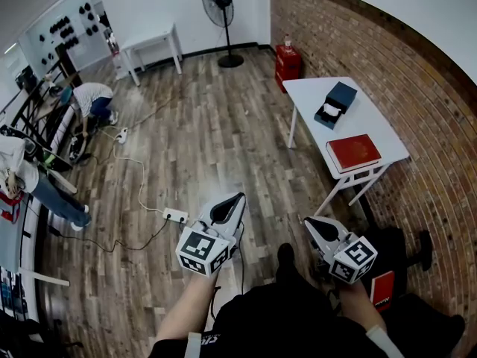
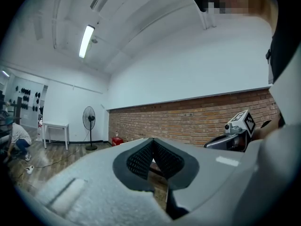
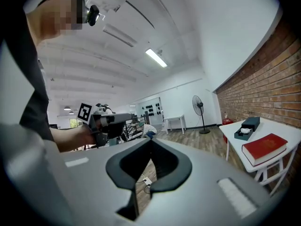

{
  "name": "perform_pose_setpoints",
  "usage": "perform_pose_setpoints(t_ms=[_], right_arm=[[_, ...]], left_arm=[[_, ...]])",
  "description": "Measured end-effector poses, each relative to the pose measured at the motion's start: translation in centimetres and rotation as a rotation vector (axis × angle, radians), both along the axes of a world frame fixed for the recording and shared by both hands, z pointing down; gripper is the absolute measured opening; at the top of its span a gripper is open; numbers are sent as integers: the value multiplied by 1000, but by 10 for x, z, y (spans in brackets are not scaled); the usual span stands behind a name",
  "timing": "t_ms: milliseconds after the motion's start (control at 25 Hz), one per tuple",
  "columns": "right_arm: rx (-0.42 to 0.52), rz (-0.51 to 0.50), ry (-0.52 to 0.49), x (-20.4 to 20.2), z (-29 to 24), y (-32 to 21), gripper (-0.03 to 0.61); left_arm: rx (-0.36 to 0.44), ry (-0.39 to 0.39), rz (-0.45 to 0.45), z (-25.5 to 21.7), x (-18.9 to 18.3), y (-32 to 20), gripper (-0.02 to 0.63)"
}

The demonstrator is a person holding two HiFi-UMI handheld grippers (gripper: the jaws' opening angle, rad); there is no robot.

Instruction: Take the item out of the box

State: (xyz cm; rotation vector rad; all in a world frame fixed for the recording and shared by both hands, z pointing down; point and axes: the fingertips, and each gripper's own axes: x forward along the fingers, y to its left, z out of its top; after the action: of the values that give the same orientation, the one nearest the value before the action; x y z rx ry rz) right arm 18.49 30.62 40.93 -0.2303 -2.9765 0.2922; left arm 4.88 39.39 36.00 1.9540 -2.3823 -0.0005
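The left gripper (image 1: 237, 198) is held low in front of the person, jaws pressed together with nothing between them. Just right of it, the right gripper (image 1: 309, 222) is the same: jaws closed and empty. Both hang over the wooden floor, well apart from the work.

The white table (image 1: 380, 129) stands to the right, against the brick wall. The box (image 1: 337, 101) sits near the middle of the table's far half, towards its left edge. It is dark blue-green and open at the top. The item (image 1: 329, 112) lies inside as a small white shape, too small to make out further. A red book (image 1: 353, 152) lies flat at the table's near end, apart from the box.

The item looks small and probably light, and whether it is stiff or soft cannot be told from here. A good hold would likely be across its two long sides, reached from above. The box itself looks light and may slide or lift with the item, so one gripper could steady its wall.
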Motion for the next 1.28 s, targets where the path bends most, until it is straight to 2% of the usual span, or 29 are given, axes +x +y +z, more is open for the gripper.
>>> perform_pose_setpoints(t_ms=[320, 600, 760, 960, 1280], right_arm=[[-1, -58, 3, -55, 6, -32, 0], [-34, -32, 16, -94, 16, -107, 0], [-39, -25, 5, -111, 14, -151, 0], [-63, -16, 25, -121, 22, -202, 0], [-81, 36, 58, -111, 38, -272, 0]], left_arm=[[-6, 34, 14, 12, -37, -49, 5], [-28, 61, 47, 17, -73, -123, 5], [-46, 52, 66, 14, -89, -174, 5], [-69, 51, 89, 13, -101, -232, 5], [-107, 76, 112, 32, -103, -301, 5]])
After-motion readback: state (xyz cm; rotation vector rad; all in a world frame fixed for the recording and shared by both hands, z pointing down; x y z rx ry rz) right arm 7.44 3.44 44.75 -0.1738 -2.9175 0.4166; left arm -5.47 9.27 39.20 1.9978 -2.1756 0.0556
